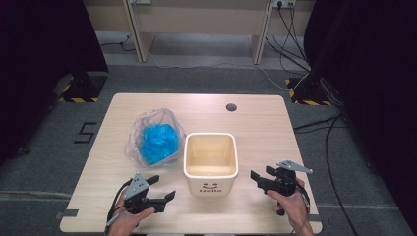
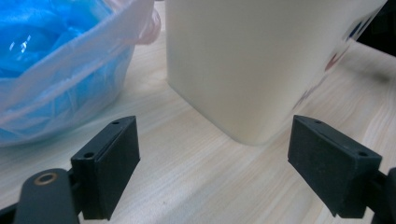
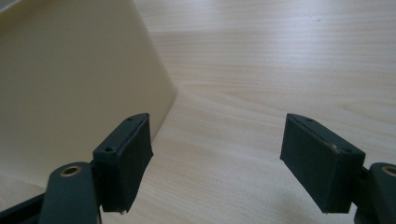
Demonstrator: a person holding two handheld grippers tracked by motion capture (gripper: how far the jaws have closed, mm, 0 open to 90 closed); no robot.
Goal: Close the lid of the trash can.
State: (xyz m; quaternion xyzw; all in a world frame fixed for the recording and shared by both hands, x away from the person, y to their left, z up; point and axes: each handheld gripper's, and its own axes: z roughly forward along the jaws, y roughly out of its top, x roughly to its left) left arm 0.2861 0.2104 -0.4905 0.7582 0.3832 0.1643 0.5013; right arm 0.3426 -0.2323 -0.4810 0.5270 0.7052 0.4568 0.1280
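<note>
Left gripper (image 1: pixel 162 188) and right gripper (image 1: pixel 259 176): jaws released, empty. Bucket (image 2: pixel 243 60) just ahead of left jaws, bag (image 2: pixel 60 65) beyond the left one. High view adds the bucket's smiling face (image 1: pixel 210 187).

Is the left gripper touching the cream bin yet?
Apart. In the left gripper view, bare wood shows between the open left gripper and the cream bin.

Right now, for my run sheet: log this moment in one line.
left claw: open, empty | right claw: open, empty | bin: between them | blue bag: untouched

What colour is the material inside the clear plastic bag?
Bright blue; the material inside the clear plastic bag shows best in the high view.
</note>
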